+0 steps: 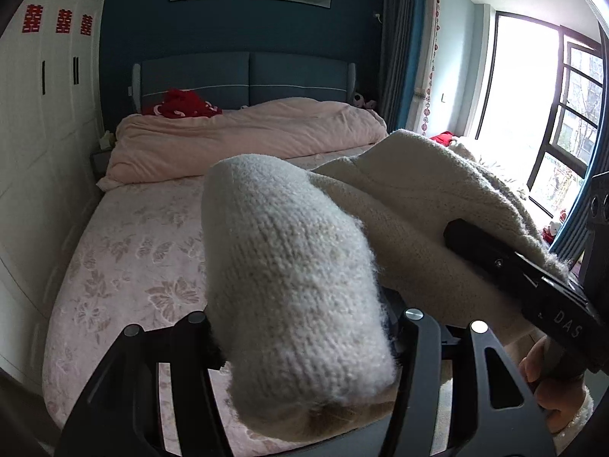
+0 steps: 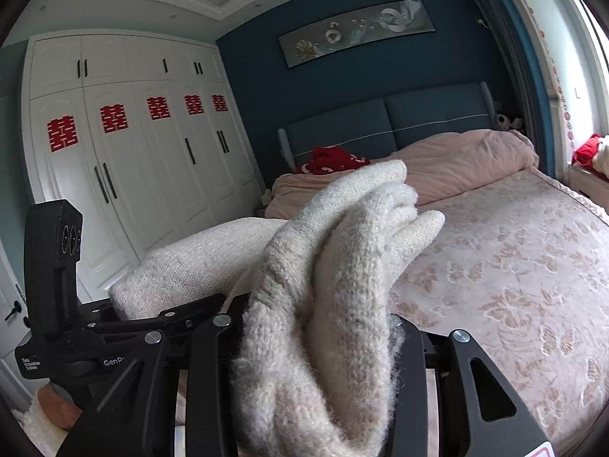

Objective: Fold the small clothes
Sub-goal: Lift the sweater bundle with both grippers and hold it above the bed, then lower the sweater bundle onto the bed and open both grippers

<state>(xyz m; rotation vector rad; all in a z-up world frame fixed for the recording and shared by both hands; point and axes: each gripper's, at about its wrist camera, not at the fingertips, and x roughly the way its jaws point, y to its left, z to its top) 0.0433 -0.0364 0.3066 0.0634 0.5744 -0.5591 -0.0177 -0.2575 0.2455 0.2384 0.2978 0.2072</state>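
Observation:
A cream knitted sweater (image 1: 289,266) is held up in the air above the bed by both grippers. My left gripper (image 1: 304,342) is shut on one bunched part of it, which covers the fingertips. My right gripper (image 2: 316,342) is shut on another bunched part of the sweater (image 2: 342,251). The knit stretches between the two grippers. The right gripper's black body (image 1: 533,278) shows at the right of the left wrist view, with sweater draped over it. The left gripper's body (image 2: 57,266) shows at the left of the right wrist view.
Below lies a bed with a pink floral sheet (image 1: 125,266), also seen in the right wrist view (image 2: 514,266). A pink duvet (image 1: 243,133) and a red cloth (image 1: 182,104) lie by the blue headboard. White wardrobes (image 2: 125,160) stand left, a window (image 1: 533,106) right.

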